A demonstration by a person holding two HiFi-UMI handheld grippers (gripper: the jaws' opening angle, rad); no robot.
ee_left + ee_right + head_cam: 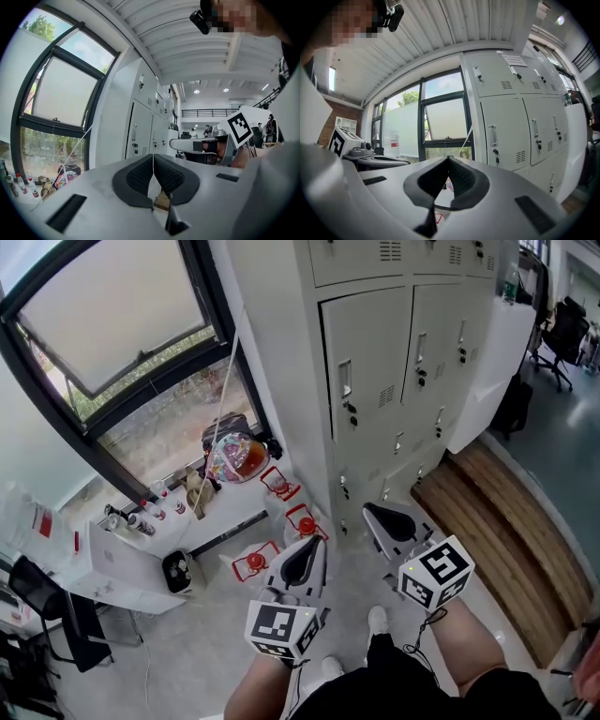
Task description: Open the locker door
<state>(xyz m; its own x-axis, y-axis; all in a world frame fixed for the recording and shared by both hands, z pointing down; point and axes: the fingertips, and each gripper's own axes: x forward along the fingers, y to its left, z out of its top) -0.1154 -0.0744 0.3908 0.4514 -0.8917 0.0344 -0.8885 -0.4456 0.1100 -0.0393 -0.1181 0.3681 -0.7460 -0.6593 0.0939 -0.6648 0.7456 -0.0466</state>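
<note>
The left claw (302, 563) and right claw (391, 521) are pressed together, empty. Ahead, the locker door (367, 367) is shut and unreached, so the opening is not begun.

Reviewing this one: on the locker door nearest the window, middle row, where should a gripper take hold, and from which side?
Take the narrow upright handle near the door's left edge, just above the lock. Come at it head-on from the front, with the jaws opened and spanning it sideways, because it is a slim vertical strip on a flat panel. The right gripper, now shut, probably suits, since it faces it.
</note>
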